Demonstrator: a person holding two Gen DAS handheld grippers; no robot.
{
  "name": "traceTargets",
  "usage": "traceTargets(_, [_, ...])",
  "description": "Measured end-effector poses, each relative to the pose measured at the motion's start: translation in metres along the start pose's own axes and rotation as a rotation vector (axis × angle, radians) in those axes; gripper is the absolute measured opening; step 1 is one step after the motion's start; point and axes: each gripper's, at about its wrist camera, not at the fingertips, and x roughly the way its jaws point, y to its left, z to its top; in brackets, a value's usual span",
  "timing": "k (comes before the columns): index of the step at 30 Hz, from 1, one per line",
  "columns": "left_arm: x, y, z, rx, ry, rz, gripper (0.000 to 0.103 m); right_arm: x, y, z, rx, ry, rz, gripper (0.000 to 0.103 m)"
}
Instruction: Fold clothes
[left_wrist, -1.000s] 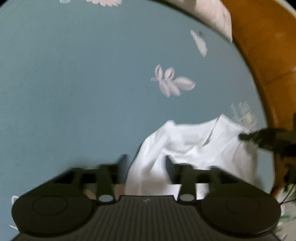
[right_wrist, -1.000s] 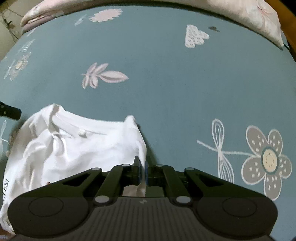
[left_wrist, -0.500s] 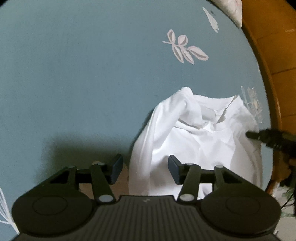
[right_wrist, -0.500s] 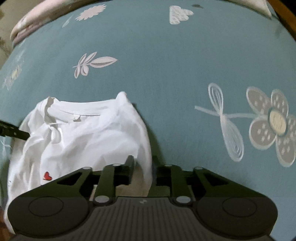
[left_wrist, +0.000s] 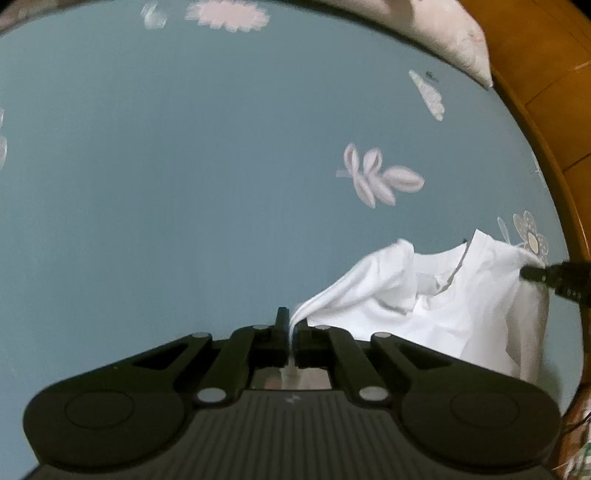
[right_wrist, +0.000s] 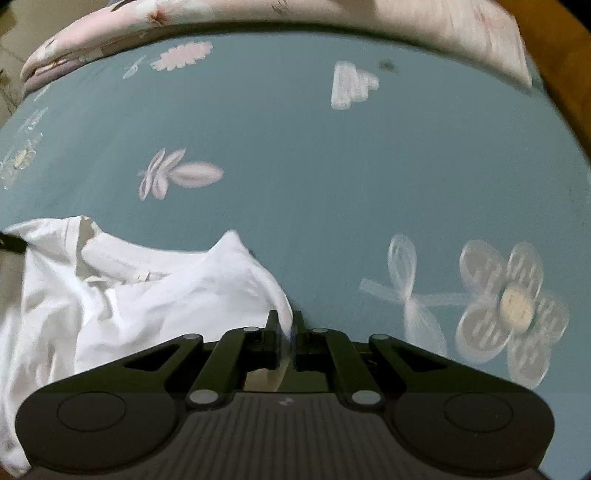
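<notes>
Both hand-held grippers (left_wrist: 291, 332) (right_wrist: 285, 334) pinch the white shirt (right_wrist: 155, 302) (crumpled).

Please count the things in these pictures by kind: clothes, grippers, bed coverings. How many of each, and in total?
White T-shirt: 1
Grippers: 2, left gripper and right gripper
Teal bedsheet: 1
Pink quilt: 1
Total: 5

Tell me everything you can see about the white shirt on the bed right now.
The white shirt is a plain, soft-looking knit tee with a ribbed round neckline facing up. It lies crumpled and partly bunched on the teal flower-print bedsheet, not yet folded. The left gripper is shut on one pinched edge, pulling it into a taut ridge, and the right gripper is shut on the opposite edge, so the shirt stretches between them. No print is visible on it.
</notes>
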Motion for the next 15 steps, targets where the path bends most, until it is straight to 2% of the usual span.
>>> traceTargets(4, [-0.001, -0.004, 0.024, 0.05, -0.054, 0.053, 0.0, 0.006, -0.001, 0.026, -0.088, -0.025, -0.087, 0.006])
traceTargets(9, [0.012, 0.004, 0.048, 0.037, -0.064, 0.102, 0.001, 0.024, -0.011, 0.055, -0.056, -0.074, -0.116, 0.006])
traceTargets(12, [0.029, 0.005, 0.055, 0.058, -0.094, 0.138, 0.001, 0.051, -0.003, 0.06, -0.068, -0.062, -0.127, 0.006])
traceTargets(15, [0.047, 0.007, 0.065, 0.042, -0.101, 0.158, 0.001, 0.068, 0.004, 0.062, -0.083, -0.073, -0.177, 0.006])
